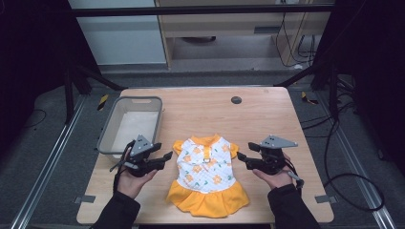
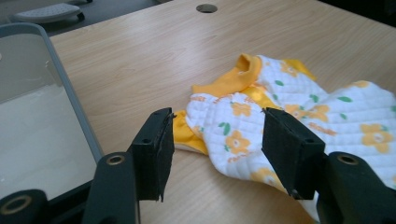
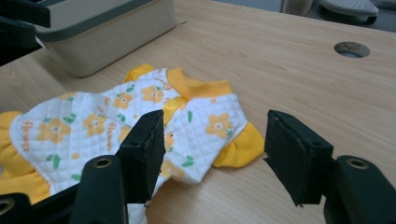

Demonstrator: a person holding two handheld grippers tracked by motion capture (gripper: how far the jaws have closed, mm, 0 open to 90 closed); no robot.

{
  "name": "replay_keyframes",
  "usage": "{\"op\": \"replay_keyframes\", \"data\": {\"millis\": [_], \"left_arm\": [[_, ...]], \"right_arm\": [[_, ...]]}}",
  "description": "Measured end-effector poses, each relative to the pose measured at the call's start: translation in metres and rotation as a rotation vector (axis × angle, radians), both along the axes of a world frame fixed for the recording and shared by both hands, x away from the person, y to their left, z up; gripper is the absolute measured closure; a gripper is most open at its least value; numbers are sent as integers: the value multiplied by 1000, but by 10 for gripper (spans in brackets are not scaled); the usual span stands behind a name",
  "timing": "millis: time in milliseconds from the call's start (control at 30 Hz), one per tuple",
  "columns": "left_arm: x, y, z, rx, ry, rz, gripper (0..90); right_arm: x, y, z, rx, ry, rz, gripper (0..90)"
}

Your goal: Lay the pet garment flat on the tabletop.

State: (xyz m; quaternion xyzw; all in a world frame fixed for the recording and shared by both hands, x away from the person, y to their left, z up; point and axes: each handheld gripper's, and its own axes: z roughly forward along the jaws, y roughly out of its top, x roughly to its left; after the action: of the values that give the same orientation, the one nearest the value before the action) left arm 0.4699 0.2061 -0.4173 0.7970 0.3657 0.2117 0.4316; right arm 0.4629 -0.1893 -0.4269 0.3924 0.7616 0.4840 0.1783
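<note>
Dress (image 1: 207,172) flat between left hand-held gripper (image 1: 162,157) and right hand-held gripper (image 1: 242,157); both released.

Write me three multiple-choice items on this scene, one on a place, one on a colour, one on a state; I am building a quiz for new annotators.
1. Where does the grey bin sit relative to the little dress?
A. to its left, toward the far side
B. to its right
C. on top of it

2. What colour is the dress's skirt ruffle?
A. green
B. orange-yellow
C. blue

3. How are the left hand-held gripper and the right hand-held gripper?
A. both shut on the dress
B. one open, one shut
C. both open, holding nothing

Answers: 1 A, the high view shows the bin at the table's left; 2 B, the hem is orange-yellow; 3 C, each pair of jaws stands apart beside a sleeve.
</note>
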Motion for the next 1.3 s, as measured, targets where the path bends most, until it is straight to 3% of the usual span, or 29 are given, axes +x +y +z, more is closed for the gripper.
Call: {"op": "replay_keyframes", "data": {"millis": [133,333,700,900,1067,1300], "left_arm": [[17,-7,-3,12,-3,12,443],[43,-23,-15,48,37,18,460],[70,-44,-45,58,124,12,480],[78,-45,-57,108,156,25,534],[81,-47,-65,118,193,16,571],[81,-50,-76,143,194,11,614]], "right_arm": [[14,8,-1,-13,9,-13,380],[39,19,-12,-32,38,-37,392],[68,29,-44,-140,85,-41,474],[75,36,-59,-164,123,-33,528],[80,42,-68,-161,138,-15,546],[80,45,-74,-197,151,-4,625]]}}
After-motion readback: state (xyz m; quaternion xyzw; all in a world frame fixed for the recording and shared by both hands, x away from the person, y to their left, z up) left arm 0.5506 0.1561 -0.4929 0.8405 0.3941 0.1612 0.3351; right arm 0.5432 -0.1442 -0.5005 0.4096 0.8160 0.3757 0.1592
